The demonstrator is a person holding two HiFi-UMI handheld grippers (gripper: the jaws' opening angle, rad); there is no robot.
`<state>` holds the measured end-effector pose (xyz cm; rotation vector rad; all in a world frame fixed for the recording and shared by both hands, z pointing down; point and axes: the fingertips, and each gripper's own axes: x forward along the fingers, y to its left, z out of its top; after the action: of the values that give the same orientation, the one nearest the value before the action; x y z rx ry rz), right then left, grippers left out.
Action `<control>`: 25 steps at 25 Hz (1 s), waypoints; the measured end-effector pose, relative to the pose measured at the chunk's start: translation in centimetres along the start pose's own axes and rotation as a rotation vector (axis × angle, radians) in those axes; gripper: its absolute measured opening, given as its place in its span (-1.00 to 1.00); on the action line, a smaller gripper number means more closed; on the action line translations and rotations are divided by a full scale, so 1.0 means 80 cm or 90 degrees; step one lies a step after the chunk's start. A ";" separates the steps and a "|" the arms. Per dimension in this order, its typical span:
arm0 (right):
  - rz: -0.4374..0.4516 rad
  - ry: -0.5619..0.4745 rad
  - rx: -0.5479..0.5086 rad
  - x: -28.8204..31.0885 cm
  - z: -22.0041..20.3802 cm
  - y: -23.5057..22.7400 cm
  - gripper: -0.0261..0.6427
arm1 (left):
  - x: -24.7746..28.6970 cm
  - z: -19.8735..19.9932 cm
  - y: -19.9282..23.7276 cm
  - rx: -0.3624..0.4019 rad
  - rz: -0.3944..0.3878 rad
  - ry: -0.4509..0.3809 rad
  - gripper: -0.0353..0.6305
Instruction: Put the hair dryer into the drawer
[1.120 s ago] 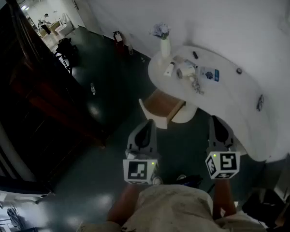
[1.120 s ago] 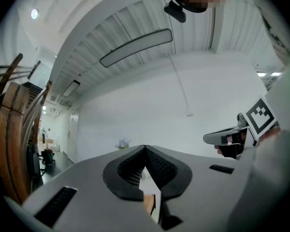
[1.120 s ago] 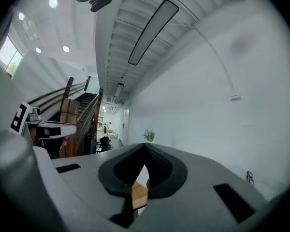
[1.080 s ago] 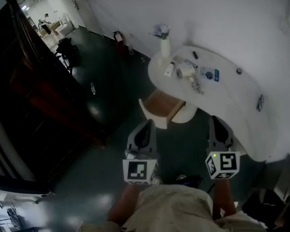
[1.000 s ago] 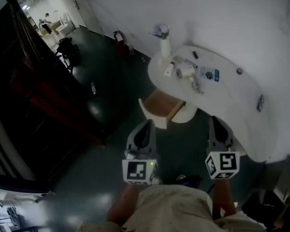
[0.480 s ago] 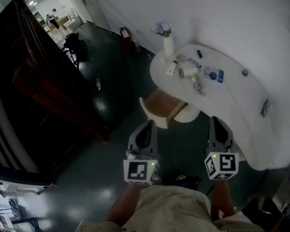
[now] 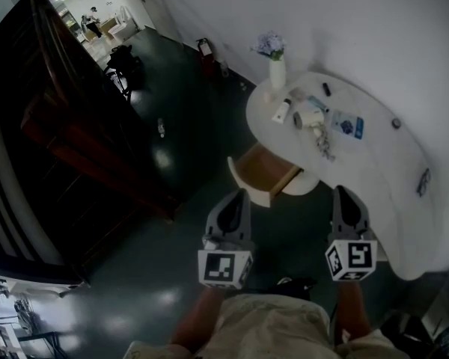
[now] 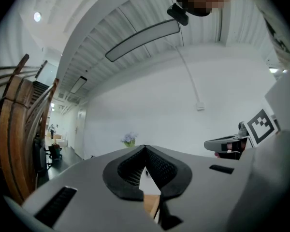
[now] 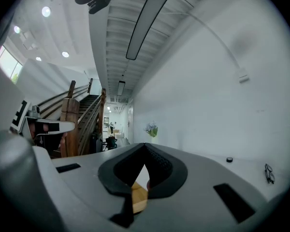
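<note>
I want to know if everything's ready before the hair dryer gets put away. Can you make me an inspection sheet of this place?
Surface: white curved table, against the wall.
Job's things: drawer open under the table's edge, wooden inside; hair dryer not clearly made out among the small things on the table.
Clutter: vase with flowers, white bottle, blue card, glasses.
Tongs: left tongs and right tongs both shut, empty, held short of the drawer.
Cables: thin line on the wall running down to a small box.
Surroundings: dark shiny floor, wooden staircase on the left.
</note>
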<state>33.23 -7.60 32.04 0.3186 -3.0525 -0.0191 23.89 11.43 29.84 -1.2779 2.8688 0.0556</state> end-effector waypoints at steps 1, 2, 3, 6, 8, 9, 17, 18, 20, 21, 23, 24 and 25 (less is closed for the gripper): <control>-0.003 -0.001 -0.001 0.010 0.000 0.007 -0.91 | 0.006 -0.001 0.013 -0.002 -0.004 0.000 -0.88; -0.007 0.000 -0.001 0.021 0.001 0.016 -0.91 | 0.012 -0.001 0.026 -0.001 -0.010 -0.002 -0.89; -0.012 0.003 -0.001 0.034 0.002 0.025 -0.91 | 0.019 -0.001 0.041 0.000 -0.016 -0.005 -0.89; -0.032 0.013 -0.009 0.073 0.004 0.056 -0.91 | 0.039 0.001 0.090 -0.002 -0.030 -0.013 -0.89; -0.043 0.016 -0.012 0.100 0.008 0.078 -0.91 | 0.049 0.001 0.123 -0.001 -0.041 -0.011 -0.89; -0.049 0.017 -0.010 0.112 0.012 0.088 -0.91 | 0.054 0.001 0.140 -0.001 -0.047 -0.009 -0.89; -0.125 0.026 -0.015 0.170 0.019 0.140 -0.91 | 0.093 -0.007 0.239 -0.020 -0.113 0.004 -0.88; -0.135 0.027 -0.014 0.174 0.020 0.142 -0.91 | 0.097 -0.010 0.246 -0.022 -0.122 0.009 -0.89; -0.152 0.033 -0.013 0.179 0.019 0.147 -0.91 | 0.104 -0.015 0.257 -0.029 -0.138 0.019 -0.89; -0.159 0.039 -0.014 0.181 0.018 0.149 -0.91 | 0.108 -0.017 0.261 -0.032 -0.145 0.020 -0.89; -0.171 0.049 -0.015 0.186 0.013 0.148 -0.91 | 0.116 -0.018 0.267 -0.037 -0.155 0.017 -0.88; -0.177 0.052 -0.015 0.189 0.011 0.146 -0.91 | 0.121 -0.020 0.270 -0.039 -0.158 0.017 -0.89; -0.183 0.052 -0.014 0.192 0.009 0.143 -0.91 | 0.127 -0.021 0.272 -0.041 -0.161 0.017 -0.89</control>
<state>15.83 0.45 32.66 0.7345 -2.8968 -0.0540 0.95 18.37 32.08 -1.6531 2.7208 0.1321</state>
